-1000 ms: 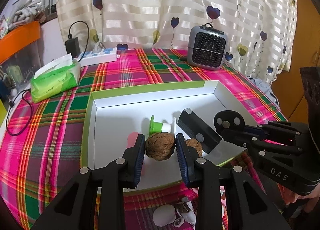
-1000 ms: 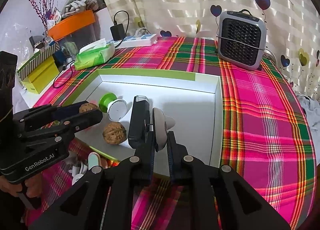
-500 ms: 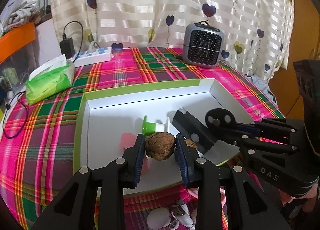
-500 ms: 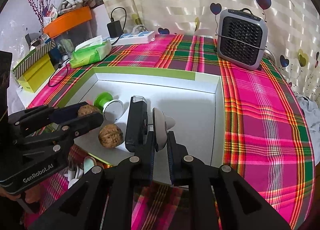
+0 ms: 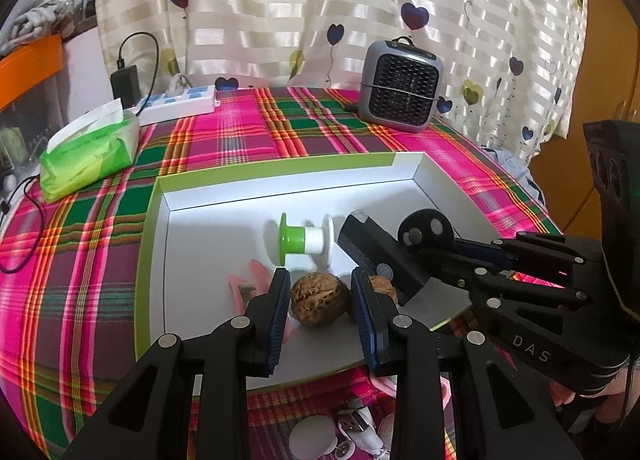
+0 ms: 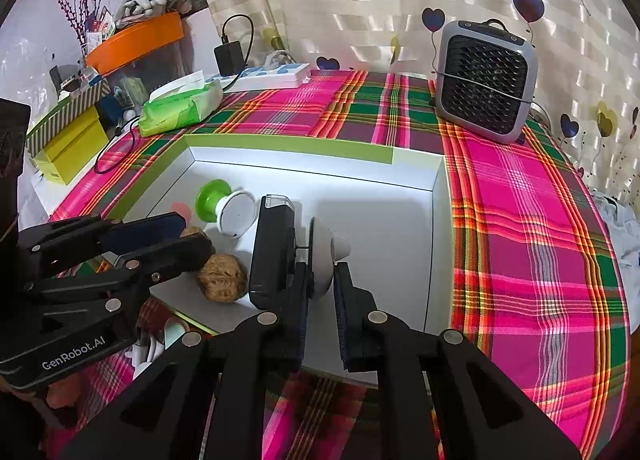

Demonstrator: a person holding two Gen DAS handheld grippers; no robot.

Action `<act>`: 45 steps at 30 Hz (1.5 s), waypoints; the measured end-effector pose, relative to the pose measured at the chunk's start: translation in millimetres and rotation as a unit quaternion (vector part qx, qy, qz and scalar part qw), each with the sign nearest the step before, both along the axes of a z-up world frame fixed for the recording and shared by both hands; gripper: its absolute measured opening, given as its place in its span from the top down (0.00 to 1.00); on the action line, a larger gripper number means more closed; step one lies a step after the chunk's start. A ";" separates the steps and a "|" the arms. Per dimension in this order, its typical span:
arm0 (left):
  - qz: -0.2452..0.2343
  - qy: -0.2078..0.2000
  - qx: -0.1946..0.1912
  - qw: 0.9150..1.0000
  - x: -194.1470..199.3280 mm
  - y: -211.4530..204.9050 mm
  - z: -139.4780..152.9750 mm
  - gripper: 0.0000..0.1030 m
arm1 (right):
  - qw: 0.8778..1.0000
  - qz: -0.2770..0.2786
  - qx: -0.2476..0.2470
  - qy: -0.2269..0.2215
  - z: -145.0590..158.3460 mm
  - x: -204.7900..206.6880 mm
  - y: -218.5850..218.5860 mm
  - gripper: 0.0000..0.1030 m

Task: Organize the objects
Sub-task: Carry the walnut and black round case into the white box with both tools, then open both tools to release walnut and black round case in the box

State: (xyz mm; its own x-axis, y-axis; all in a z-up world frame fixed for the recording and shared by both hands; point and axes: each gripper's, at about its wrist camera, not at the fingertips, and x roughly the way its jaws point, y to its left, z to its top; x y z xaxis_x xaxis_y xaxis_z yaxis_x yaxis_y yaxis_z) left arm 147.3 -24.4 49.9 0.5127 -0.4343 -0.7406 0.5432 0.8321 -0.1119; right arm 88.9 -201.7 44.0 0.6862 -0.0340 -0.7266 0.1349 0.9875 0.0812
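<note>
Brown wrinkled walnut [image 5: 320, 299] at lower centre, in white tray [image 5: 280, 186] on plaid table, clamped by left hand-held gripper [image 5: 320, 300]. Right hand-held gripper [image 6: 322, 288] opening w/ white-and-black gadget [image 6: 320, 256] between jaws.

Left gripper [image 5: 320, 294]: matte black plastic frame, two angular arms with cut-out windows, silver round screw heads at the joints; dark blue ribbed pads line the inner faces of the jaws. Side plate behind the jaws lettered "GenRobot.AI" in white.

Right gripper [image 6: 322, 288]: same black frame, silver screws, blue-edged pads. Side plate lettered "DAS" in white; black round disc with two silver screws near the jaws; black camera block behind, with a small green light.
</note>
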 end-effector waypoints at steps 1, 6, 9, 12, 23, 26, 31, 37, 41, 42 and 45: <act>-0.002 -0.001 -0.001 1.000 -0.9 -0.1 0.5 0.72 | 1.000 0.002 0.000 -0.002 0.4 -0.5 0.3 0.80; -0.005 -0.010 -0.003 1.000 -3.6 0.5 3.1 0.72 | 1.000 0.001 -0.003 -0.016 4.2 -4.8 1.6 0.72; -0.005 -0.022 0.000 1.000 -7.4 1.3 5.9 0.71 | 1.000 0.000 -0.001 -0.023 5.9 -7.8 1.1 0.72; -0.003 -0.025 -0.002 1.000 -8.9 2.5 7.3 0.71 | 1.000 0.000 -0.002 -0.030 7.8 -11.4 1.6 0.71; 0.002 -0.022 -0.015 1.000 -17.3 11.9 12.1 0.71 | 0.998 0.014 0.010 -0.064 19.5 -27.4 6.1 0.71; 0.008 -0.011 -0.010 1.000 -17.9 16.4 9.8 0.71 | 0.997 0.034 0.014 -0.073 22.7 -31.0 11.9 0.72; 0.014 -0.005 -0.015 1.000 -21.8 25.1 12.1 0.71 | 0.995 0.064 0.020 -0.077 23.3 -36.6 21.2 0.72; 0.007 -0.011 -0.022 1.000 -35.3 30.2 15.2 0.72 | 0.993 0.084 0.033 -0.082 21.4 -45.8 24.3 0.72; 0.006 -0.021 -0.024 0.999 -43.5 32.7 17.6 0.72 | 0.992 0.092 0.036 -0.079 18.5 -49.8 27.0 0.72; 0.006 -0.022 -0.026 0.999 -45.7 33.8 18.7 0.72 | 0.992 0.095 0.036 -0.078 17.8 -50.5 28.4 0.72; 0.007 -0.028 -0.027 0.999 -49.7 35.6 21.4 0.72 | 0.991 0.103 0.036 -0.078 17.5 -52.8 31.5 0.72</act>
State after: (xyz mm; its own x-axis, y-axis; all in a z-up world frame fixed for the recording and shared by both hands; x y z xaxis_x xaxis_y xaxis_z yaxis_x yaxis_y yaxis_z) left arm 97.6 11.3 71.3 0.5597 -0.4646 -0.6862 0.5378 0.8337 -0.1258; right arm 36.1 -170.3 61.5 0.7775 0.1666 -0.6065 -0.0891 0.9837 0.1559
